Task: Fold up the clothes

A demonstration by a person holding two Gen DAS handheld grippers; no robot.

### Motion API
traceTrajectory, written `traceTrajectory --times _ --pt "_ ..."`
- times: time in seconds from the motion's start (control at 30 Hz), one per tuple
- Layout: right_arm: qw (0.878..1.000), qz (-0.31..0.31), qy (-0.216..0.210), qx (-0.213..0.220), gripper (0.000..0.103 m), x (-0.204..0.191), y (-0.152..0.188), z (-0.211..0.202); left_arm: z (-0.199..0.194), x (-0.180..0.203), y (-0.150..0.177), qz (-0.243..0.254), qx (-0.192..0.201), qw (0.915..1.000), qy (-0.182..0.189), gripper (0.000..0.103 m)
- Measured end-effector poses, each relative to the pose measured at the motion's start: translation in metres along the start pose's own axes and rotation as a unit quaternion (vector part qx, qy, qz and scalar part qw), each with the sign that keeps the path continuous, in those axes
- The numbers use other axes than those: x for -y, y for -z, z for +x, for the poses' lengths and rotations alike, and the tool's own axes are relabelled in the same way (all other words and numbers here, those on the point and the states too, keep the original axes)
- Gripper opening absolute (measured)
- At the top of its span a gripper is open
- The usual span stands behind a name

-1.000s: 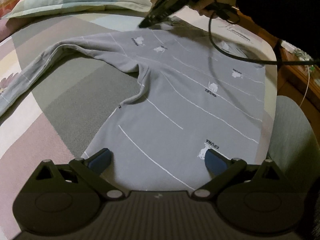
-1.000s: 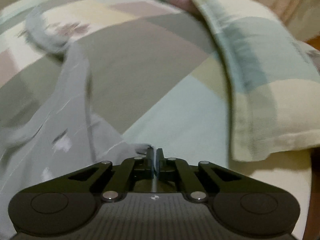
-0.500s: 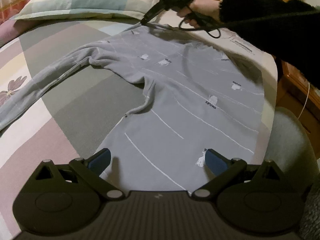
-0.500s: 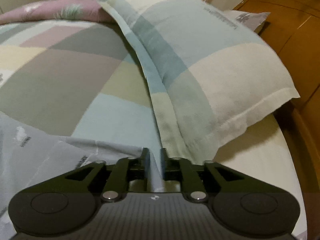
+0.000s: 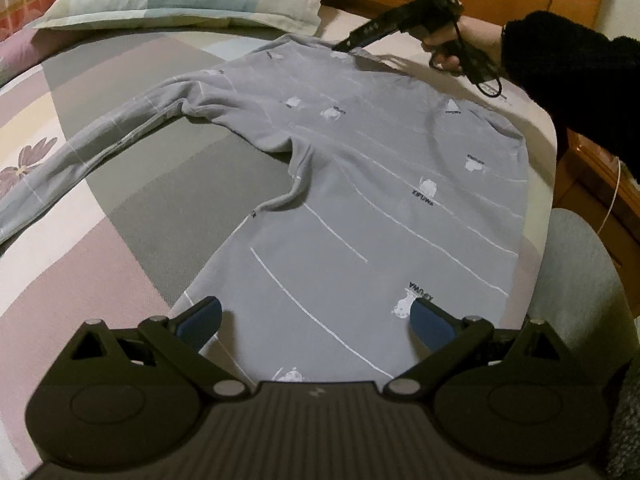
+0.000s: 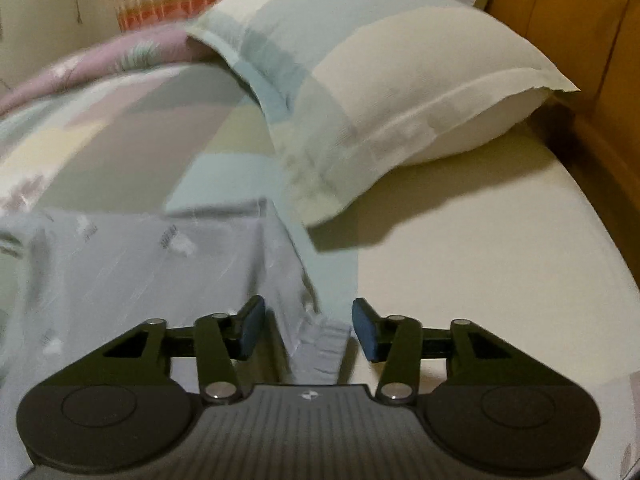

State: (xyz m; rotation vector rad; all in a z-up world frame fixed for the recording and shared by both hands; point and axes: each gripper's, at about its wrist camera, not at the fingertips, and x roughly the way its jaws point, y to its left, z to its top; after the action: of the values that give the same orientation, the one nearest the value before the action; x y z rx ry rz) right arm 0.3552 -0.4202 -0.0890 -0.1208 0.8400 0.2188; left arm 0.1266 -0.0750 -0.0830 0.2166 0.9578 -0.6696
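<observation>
Right hand-held gripper: jaws partly apart, blue pads clear of the cloth; the ribbed edge of the grey shirt lies in the gap between them without being pinched, at the far end of the garment near the pillow. In the left wrist view this hand-held gripper sits at the shirt's top edge, held by a hand in a dark fuzzy sleeve; whether its tips touch the fabric there cannot be told. Left hand-held gripper: jaws wide apart, nothing between the pads, hovering over the near hem of the shirt; contact with the cloth cannot be judged. Shirt lies spread flat on the bed, on a patchwork cover, one long sleeve stretched out to the left and cut off at the frame edge. The other sleeve is not visible. Near hem hidden behind the left gripper body. Right wrist view is motion-blurred, so prints on the cloth there are unreadable. In the left wrist view small white animal prints carry the lettering "XIFUWA", legible on two of them; the rest are too small to read. Wooden headboard behind the pillow.
</observation>
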Motion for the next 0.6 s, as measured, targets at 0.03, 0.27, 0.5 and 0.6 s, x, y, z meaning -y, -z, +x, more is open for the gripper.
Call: traceTrajectory --times 0.03,0.27,0.5,0.6 --pt "1.000 -0.002 0.012 0.004 0.028 -0.002 0.000 0.002 0.000 0.000 0.000 0.000 -0.001 1.0000 -0.002 0.100" --pt "0.998 0.045 0.050 0.001 0.037 0.009 -0.005 0.000 -0.005 0.003 0.000 0.010 -0.002 0.9999 -0.012 0.100" --pt "1.000 0.000 0.010 0.018 0.081 -0.043 0.009 -0.082 -0.014 0.015 0.006 0.060 0.002 0.9966 -0.056 0.100" --pt "1.000 -0.008 -0.027 0.004 0.088 -0.075 0.038 -0.105 -0.018 0.024 0.014 0.092 0.000 0.9927 -0.078 0.100"
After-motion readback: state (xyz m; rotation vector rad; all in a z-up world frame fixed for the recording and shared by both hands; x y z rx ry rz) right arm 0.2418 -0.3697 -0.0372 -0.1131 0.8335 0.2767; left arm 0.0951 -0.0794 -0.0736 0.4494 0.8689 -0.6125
